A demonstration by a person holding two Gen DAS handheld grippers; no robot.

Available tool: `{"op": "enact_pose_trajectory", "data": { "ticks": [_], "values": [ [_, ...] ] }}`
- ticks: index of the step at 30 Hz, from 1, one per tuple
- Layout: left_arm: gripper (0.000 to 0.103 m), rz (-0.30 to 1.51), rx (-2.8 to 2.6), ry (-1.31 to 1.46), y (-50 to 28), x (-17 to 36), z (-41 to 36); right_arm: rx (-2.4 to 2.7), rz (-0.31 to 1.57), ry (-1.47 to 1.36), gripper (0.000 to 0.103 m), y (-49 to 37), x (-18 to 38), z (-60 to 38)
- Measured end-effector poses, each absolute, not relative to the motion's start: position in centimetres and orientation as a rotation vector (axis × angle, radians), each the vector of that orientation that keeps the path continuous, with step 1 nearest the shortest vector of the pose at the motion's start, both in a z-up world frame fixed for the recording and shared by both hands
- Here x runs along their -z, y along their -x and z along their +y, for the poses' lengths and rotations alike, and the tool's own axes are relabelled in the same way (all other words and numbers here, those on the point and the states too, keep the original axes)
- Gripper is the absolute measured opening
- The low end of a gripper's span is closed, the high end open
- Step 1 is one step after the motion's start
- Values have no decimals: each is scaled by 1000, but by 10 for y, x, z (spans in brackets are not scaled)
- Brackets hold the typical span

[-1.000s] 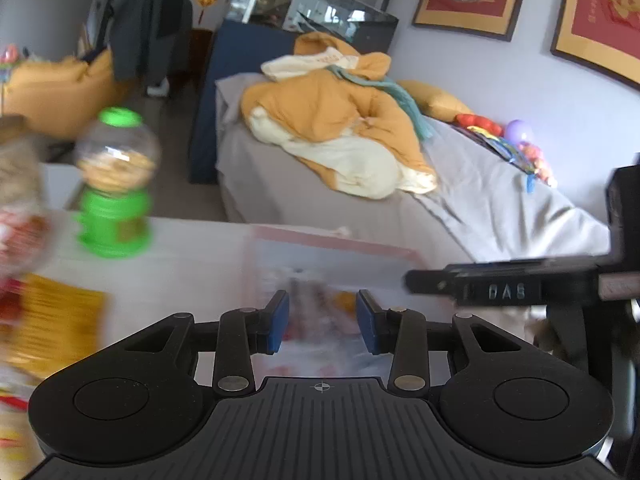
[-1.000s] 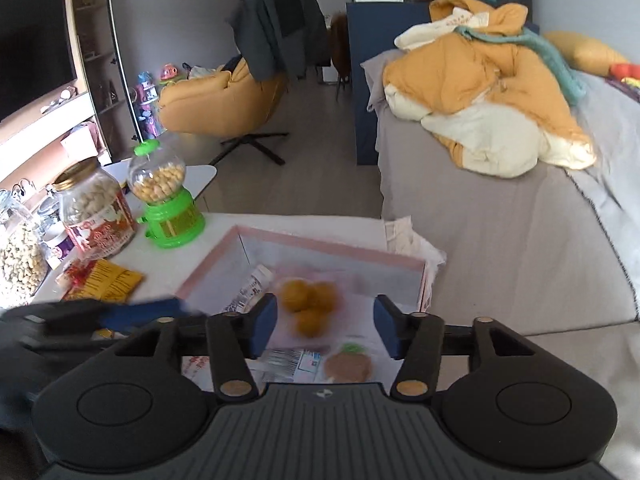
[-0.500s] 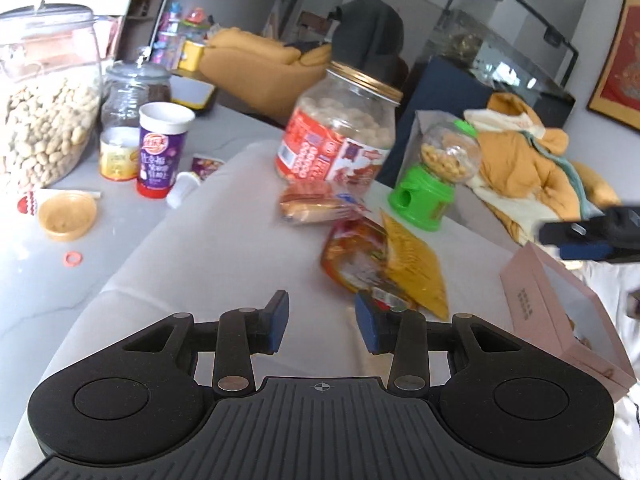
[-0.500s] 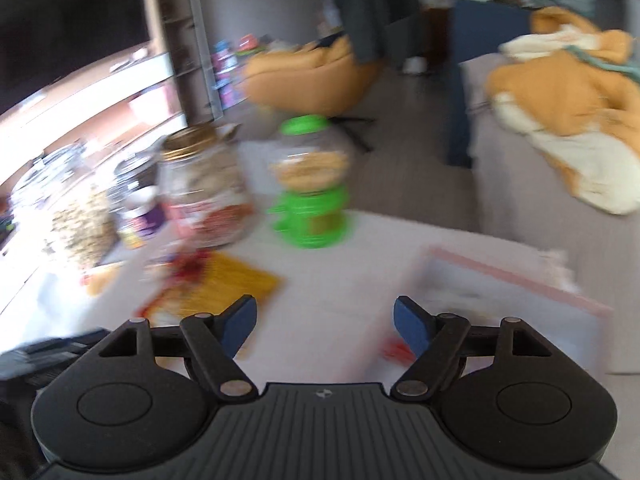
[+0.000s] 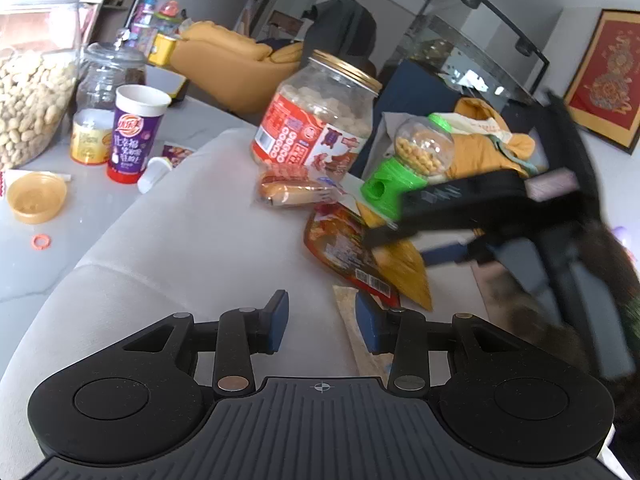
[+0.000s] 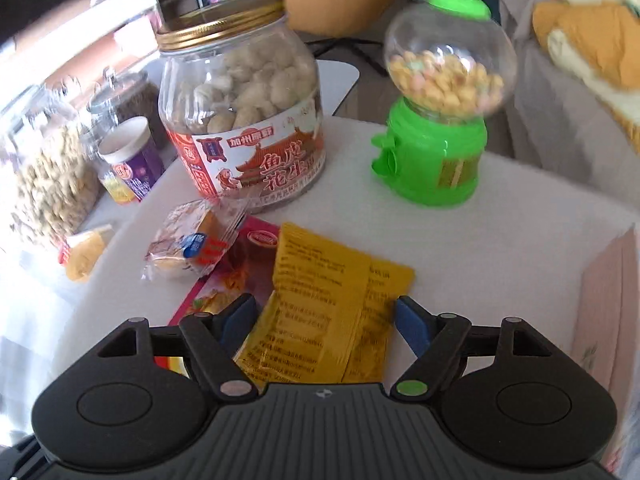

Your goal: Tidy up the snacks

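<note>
Right wrist: right tool (image 6: 326, 318) spread, straddling yellow packet (image 6: 320, 312); left tool (image 5: 322, 322) spread, empty.

Grey walls; red framed picture (image 5: 600, 76) at right. Yellow armchair (image 5: 224, 60), dark coat (image 5: 340, 28) hung behind it, glass tank (image 5: 460, 48) on blue cabinet (image 5: 412, 88). Daylight.

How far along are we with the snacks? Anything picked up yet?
Nothing is gripped yet. The right gripper, open, is over the yellow packet, probably the next pick. The left gripper hangs empty. The wrapped bun and red pouch lie loose beside the peanut jar. What's in the pink box can't be seen.
</note>
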State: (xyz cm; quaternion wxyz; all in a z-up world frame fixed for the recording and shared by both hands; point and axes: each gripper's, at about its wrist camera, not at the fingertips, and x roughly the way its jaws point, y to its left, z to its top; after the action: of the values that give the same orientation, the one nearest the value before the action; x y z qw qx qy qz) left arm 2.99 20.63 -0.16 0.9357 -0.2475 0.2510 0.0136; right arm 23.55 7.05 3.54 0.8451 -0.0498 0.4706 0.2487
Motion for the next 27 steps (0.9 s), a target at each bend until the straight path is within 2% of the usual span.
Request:
{"op": "enact_pose_trajectory", "data": {
  "ticks": [1, 4, 7, 24, 26, 27],
  "values": [
    [42, 510, -33, 504, -29, 1, 206, -543, 1006, 86, 69, -232, -36, 64],
    [42, 507, -25, 491, -23, -4, 199, -571, 1035, 17, 64, -218, -42, 41],
    [42, 515, 3, 479, -18, -8, 185, -608, 1033, 13, 52, -196, -48, 22],
    [42, 672, -93, 237, -43, -10, 127, -661, 809, 318, 54, -48, -41, -35],
    [35, 666, -83, 210, -39, -11, 125, -657, 791, 334, 67, -43, -37, -39],
    [34, 653, -66, 215, -35, -13, 126, -652, 789, 335, 70, -43, -35, -41]
  ]
}}
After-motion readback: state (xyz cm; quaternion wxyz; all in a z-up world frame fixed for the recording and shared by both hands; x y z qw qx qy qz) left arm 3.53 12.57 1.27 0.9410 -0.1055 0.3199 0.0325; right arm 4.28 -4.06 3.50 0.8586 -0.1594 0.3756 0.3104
